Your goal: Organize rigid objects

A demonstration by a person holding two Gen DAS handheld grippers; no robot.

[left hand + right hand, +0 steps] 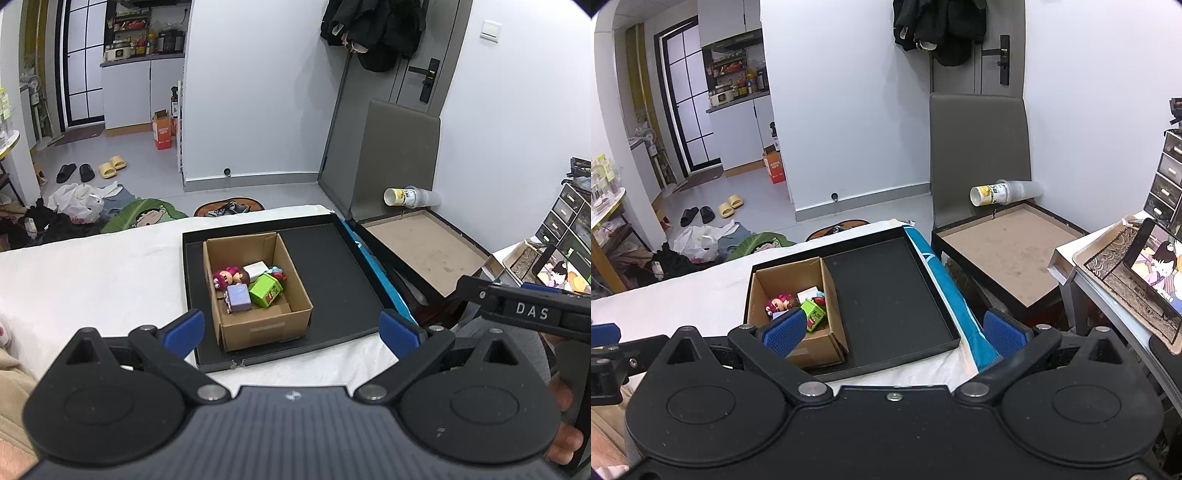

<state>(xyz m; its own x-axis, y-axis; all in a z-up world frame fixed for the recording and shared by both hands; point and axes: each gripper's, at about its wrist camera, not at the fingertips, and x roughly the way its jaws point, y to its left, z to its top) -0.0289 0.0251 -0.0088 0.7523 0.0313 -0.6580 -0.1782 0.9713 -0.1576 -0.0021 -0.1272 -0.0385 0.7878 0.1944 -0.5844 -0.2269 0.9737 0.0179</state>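
Both grippers, left gripper (291, 330) and right gripper (894, 334), have fingers wide, holding nothing. Toys sit in the cardboard box (258, 325) at the left of the black tray (332, 273); the tray's right half is bare. I judge sorting is basically done.

one box (258, 317), one tray (332, 266), five toys (264, 290)

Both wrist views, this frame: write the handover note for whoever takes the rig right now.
Left gripper: open, empty, hovering before the cardboard box.
Right gripper: open, empty, above the near edge of the black tray.
The box sits in the tray's left half, holding a doll, green block, purple block and white block.
Done: toys boxed.
Left: nothing loose is visible; check.
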